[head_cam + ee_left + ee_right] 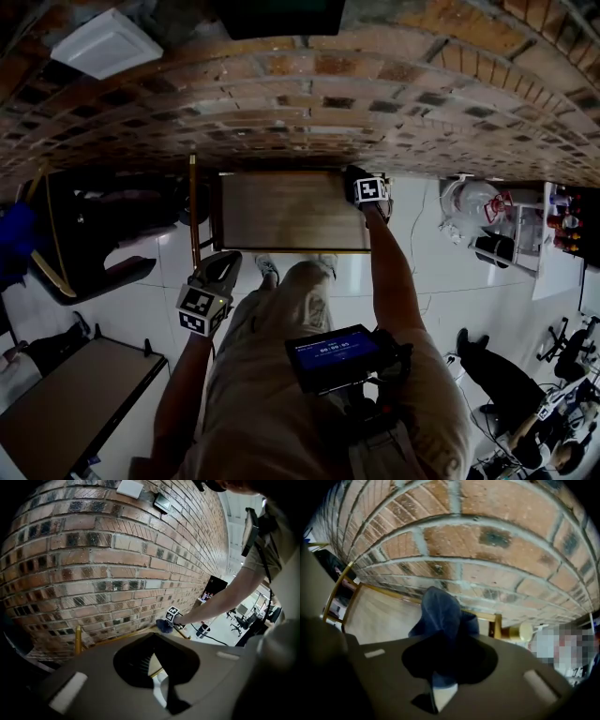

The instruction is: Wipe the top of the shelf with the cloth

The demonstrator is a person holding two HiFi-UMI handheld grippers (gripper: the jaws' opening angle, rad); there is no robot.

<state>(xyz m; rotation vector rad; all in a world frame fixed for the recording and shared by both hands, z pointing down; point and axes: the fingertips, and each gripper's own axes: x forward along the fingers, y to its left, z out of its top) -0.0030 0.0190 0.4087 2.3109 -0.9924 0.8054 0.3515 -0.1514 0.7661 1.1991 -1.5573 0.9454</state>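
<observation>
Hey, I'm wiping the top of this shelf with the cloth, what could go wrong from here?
1. The right gripper pinches the cloth at a far corner of the shelf, close to the brick wall; a sweep there might scrape the wall.
2. The cloth is bunched up, so it may wipe only a narrow strip.
3. The wooden rail along the shelf's edge could snag the cloth.
</observation>
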